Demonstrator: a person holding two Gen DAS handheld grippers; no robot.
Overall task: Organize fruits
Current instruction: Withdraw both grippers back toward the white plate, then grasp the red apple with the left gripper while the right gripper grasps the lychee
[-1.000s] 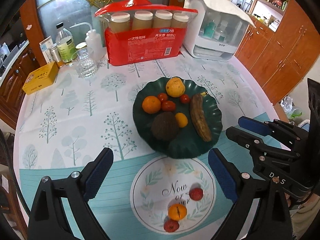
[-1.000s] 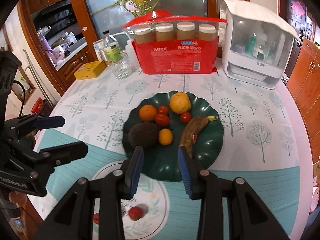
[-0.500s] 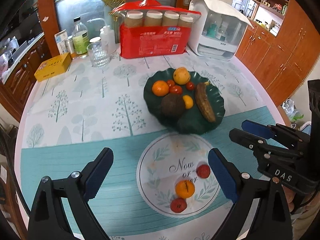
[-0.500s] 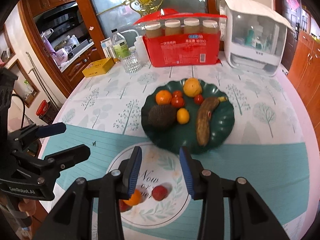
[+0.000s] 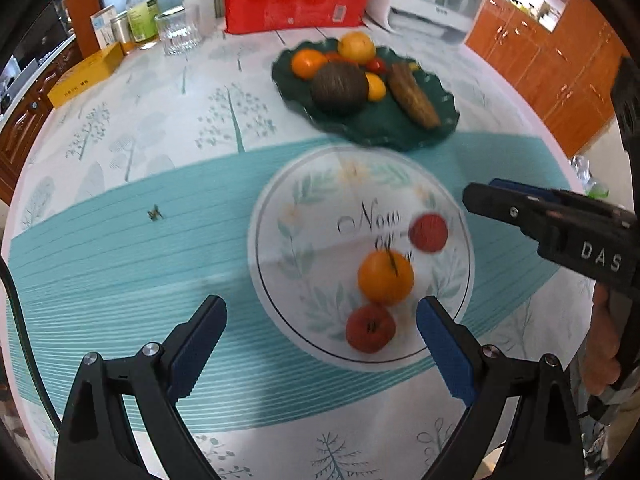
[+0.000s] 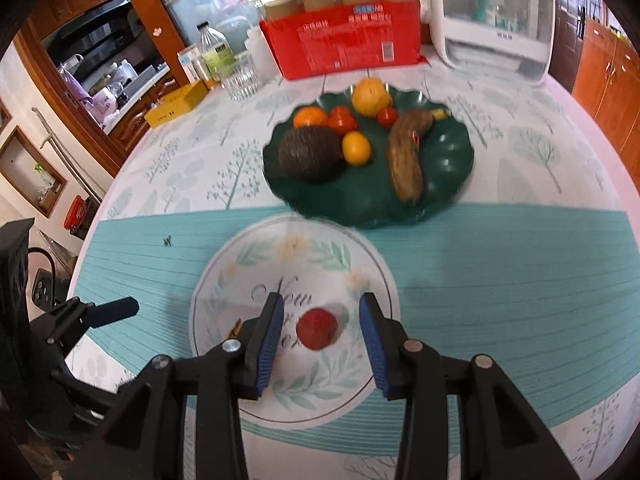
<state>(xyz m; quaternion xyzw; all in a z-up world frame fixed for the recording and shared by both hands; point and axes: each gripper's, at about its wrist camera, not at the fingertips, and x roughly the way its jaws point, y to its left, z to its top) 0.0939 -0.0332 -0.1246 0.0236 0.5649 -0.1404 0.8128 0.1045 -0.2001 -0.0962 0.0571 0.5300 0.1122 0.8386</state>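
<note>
In the left wrist view, the left gripper (image 5: 318, 330) fills the bottom of the frame with its blue-padded jaws spread wide and nothing between them. Just above it, right of centre, three loose fruits lie on the white printed circle (image 5: 304, 216) of the counter (image 5: 120, 248) cloth: a red fruit (image 5: 370, 328) lowest, an orange fruit (image 5: 385, 277) above it, and another red fruit (image 5: 429, 232) further up and to the right. The right gripper (image 5: 532, 208) reaches in from the right edge, near that upper red fruit. In the upper centre a dark green plate (image 5: 384, 128) carries a brown banana (image 5: 412, 96) and several round fruits.

In the right wrist view, the right gripper (image 6: 320, 334) sits at bottom centre, jaws parted on either side of a red fruit (image 6: 317, 328) without touching it. The green plate (image 6: 360, 204) sits above centre, and the left gripper (image 6: 108, 308) shows at the lower left edge.
</note>
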